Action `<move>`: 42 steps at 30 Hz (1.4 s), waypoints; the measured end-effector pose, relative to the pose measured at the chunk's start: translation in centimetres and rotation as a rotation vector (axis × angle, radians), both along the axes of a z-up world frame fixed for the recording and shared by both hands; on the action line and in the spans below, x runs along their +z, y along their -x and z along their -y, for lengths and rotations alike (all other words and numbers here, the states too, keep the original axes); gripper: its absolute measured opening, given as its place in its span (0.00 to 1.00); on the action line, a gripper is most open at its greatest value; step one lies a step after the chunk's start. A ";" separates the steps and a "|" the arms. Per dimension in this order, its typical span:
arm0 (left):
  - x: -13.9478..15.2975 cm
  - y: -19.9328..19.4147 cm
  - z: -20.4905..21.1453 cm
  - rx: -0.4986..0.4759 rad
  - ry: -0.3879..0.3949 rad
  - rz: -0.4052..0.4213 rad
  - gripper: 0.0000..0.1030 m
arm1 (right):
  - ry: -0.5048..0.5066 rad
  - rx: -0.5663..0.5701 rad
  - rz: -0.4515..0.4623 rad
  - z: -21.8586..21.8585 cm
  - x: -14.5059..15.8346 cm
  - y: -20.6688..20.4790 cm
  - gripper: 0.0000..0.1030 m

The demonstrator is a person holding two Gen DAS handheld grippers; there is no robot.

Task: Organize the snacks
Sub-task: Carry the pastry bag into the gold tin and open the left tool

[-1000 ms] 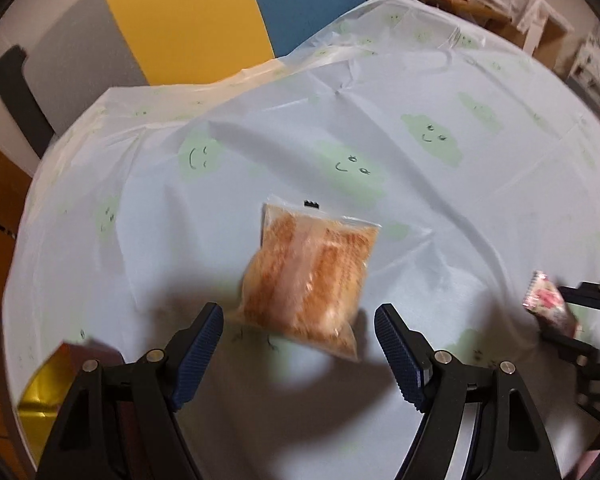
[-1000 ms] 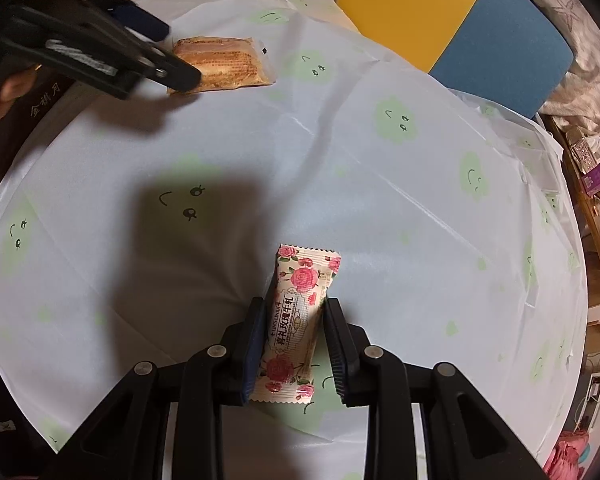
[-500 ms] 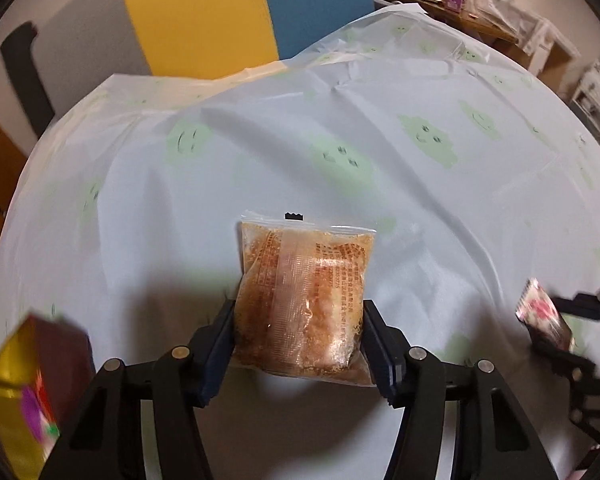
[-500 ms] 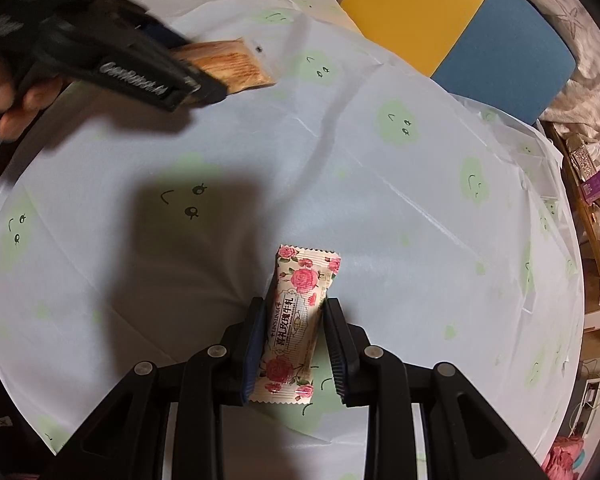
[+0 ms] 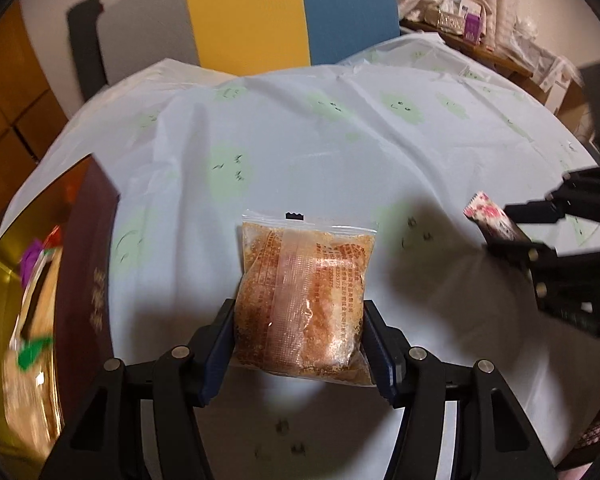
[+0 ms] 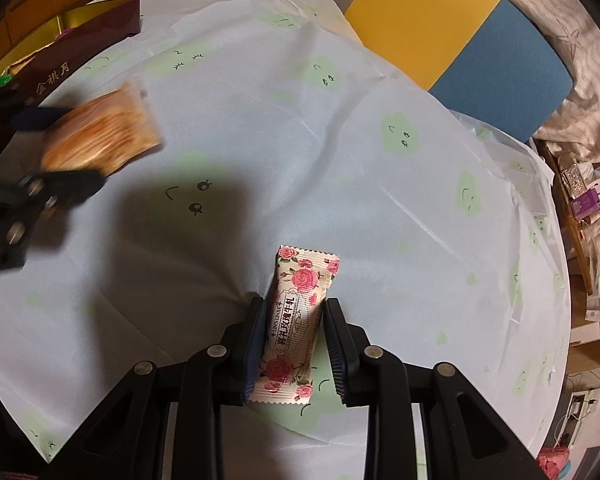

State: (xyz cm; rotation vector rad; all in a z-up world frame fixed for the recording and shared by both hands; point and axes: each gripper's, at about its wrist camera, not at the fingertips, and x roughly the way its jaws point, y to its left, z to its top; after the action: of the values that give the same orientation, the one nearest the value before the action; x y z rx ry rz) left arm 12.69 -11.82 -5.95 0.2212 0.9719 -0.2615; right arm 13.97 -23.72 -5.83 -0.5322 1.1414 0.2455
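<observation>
- Clear plastic is all that the left gripper (image 5: pixel 298 340) has hold of: its blue-padded fingers (image 5: pixel 219 347) are clamped on the lower sides of the transparent pastry packet (image 5: pixel 303 294), which appears lifted clear of the tablecloth (image 5: pixel 340 152). A slack film bag may slide out if the squeeze eases, and a harder squeeze would likely crush the flaky pastry inside.
- Right gripper (image 6: pixel 294 344) is pinched on the rose-print candy bar (image 6: pixel 298 312) across its narrow middle, above the cloth. The glossy wrapper could twist or slip between the pads.
- Dark maroon gift box (image 5: pixel 88 280) with its gold interior sits just left of the packet and looks like the likely destination. Its upright wall is near the left fingers, so a low approach could knock it or catch the packet's corner on the rim.
- Both grippers hang over the same table, so crossing paths toward the box risks a collision.
- Thin cloth lies wrinkled and could snag a dragged finger.
</observation>
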 end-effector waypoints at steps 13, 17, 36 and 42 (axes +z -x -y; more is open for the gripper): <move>-1.0 3.2 -1.9 0.030 0.079 0.091 0.59 | -0.029 -0.022 0.004 0.2 -0.2 0.6 0.28; -1.1 3.6 -2.2 0.033 0.091 0.104 0.59 | -0.075 -0.054 -0.014 1.1 -0.1 0.2 0.28; -1.0 3.7 -2.8 0.048 0.150 0.104 0.58 | -0.073 -0.034 -0.007 0.7 -0.3 0.9 0.25; -0.6 4.1 -3.4 0.042 0.195 0.070 0.58 | -0.065 -0.027 0.001 0.6 -0.3 1.3 0.25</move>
State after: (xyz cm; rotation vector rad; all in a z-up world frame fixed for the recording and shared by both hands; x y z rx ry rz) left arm 8.60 -8.44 -6.52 0.0310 0.8743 -0.3060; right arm 12.69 -24.32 -6.18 -0.4596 1.1353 0.2584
